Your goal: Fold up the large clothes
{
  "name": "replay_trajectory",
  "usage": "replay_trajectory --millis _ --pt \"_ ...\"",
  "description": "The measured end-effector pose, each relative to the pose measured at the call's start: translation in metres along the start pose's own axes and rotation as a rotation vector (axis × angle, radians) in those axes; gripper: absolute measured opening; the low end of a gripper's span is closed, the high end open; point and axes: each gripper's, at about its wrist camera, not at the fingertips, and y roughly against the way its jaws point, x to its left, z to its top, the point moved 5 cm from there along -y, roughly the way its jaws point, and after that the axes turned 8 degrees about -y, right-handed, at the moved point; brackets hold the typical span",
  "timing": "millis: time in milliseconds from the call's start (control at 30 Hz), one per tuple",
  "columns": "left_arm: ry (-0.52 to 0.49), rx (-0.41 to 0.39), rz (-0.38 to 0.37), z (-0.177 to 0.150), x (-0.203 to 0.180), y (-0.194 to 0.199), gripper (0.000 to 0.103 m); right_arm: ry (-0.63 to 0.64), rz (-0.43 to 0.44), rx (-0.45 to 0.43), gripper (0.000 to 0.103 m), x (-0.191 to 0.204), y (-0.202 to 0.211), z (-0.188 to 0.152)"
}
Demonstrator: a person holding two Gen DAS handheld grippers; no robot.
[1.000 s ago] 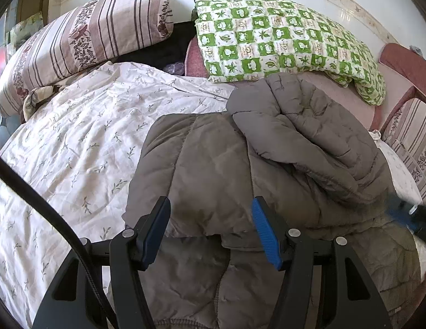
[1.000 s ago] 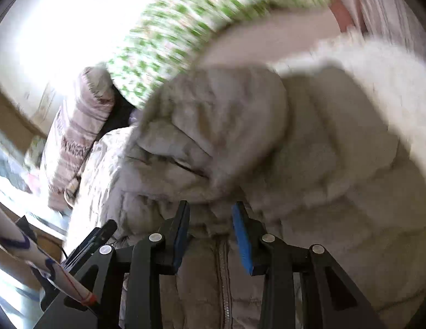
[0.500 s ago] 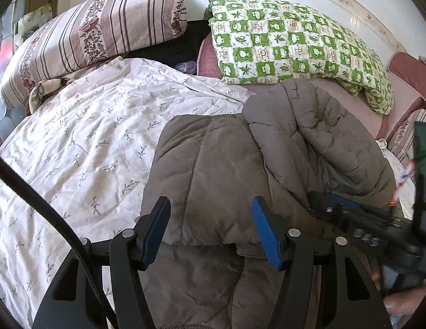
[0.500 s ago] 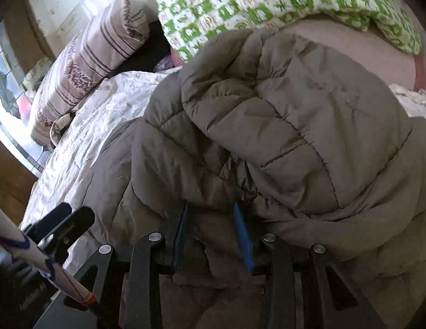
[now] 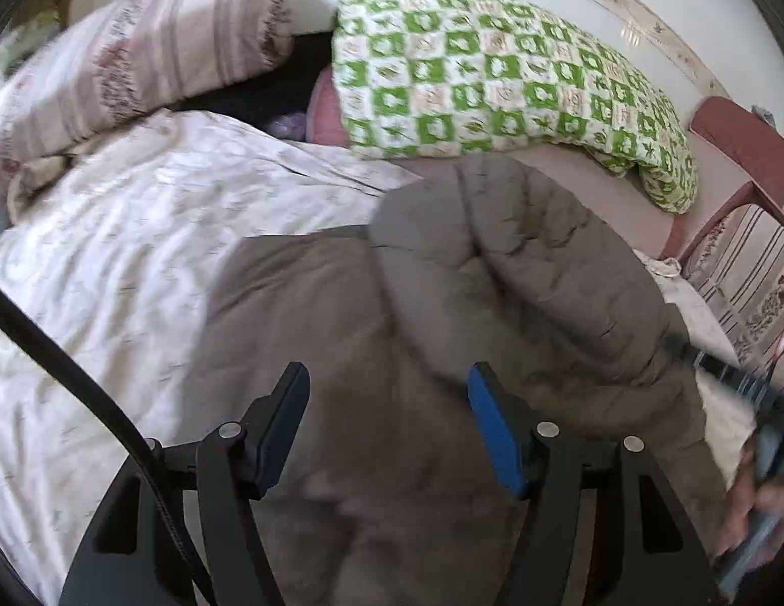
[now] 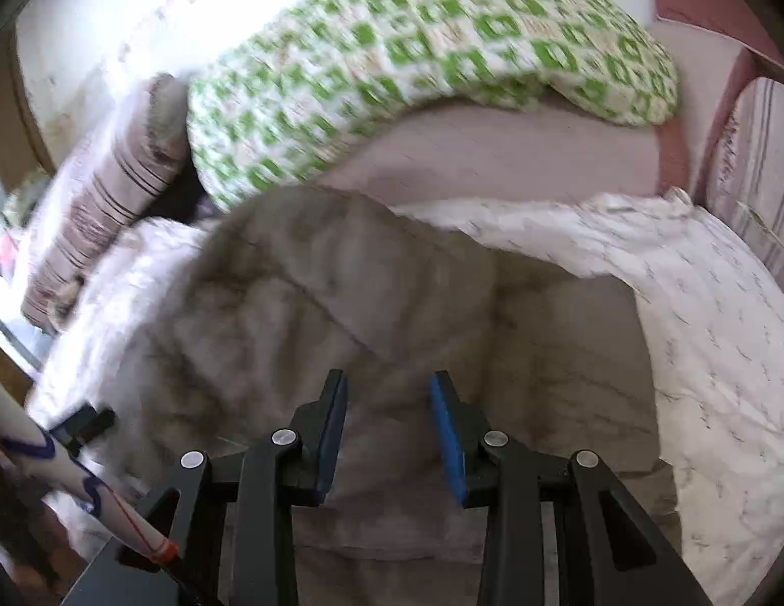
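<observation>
puffer jacket [image 5: 442, 313] blurred — right gripper [image 6: 389, 429] agape, empty.

Soft cloth throughout, hard plastic below

The quilted jacket [image 5: 442, 303] is matt, puffy grey-brown fabric; the bed sheet [image 5: 114, 252] is thin printed cotton; hand-held gripper [image 5: 387, 424] arms are matt black plastic.

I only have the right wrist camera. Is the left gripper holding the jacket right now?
Observer: No. The left gripper is open over the grey jacket, with nothing pinched between its fingers.
Operator: What part of the jacket is in front of it?
Observer: A flat quilted panel. The bulky folded-over part lies to its right.
Operator: Anything near it that could snag?
Observer: A black cable curves past on its left, above the floral sheet.
</observation>
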Motion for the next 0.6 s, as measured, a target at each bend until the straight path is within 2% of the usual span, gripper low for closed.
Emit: replay_trajectory --millis 67,167,233,300,400,467,533,600 --pt "-0.007 0.024 -0.009 0.004 -0.012 -0.019 0.064 0.027 -0.012 0.052 0.037 -0.006 -0.013 -0.014" --pt "-0.064 0.081 0.076 -0.001 -0.019 -0.048 0.068 0.042 -0.03 0.091 0.038 -0.009 -0.029 -0.031" --pt "-0.085 0.087 0.101 -0.005 -0.02 -0.056 0.074 0.033 -0.026 0.101 0.039 -0.015 -0.035 -0.035" --pt "-0.098 0.087 0.117 -0.008 -0.02 -0.057 0.075 0.021 -0.018 0.108 0.04 -0.018 -0.04 -0.038" --pt "-0.106 0.069 0.124 -0.01 -0.02 -0.04 0.075 0.015 -0.025 0.103 0.04 -0.015 -0.03 -0.034" --pt "-0.096 0.042 0.092 -0.015 -0.021 -0.017 0.074 -0.003 0.023 0.078 0.042 -0.01 -0.005 -0.036" --pt "-0.102 0.032 0.078 -0.026 -0.023 0.004 0.074 0.007 0.048 0.069 0.047 -0.003 0.023 -0.047" --pt "-0.11 0.025 0.072 -0.039 -0.026 0.024 0.074 0.024 0.051 0.062 0.048 -0.001 0.045 -0.063"
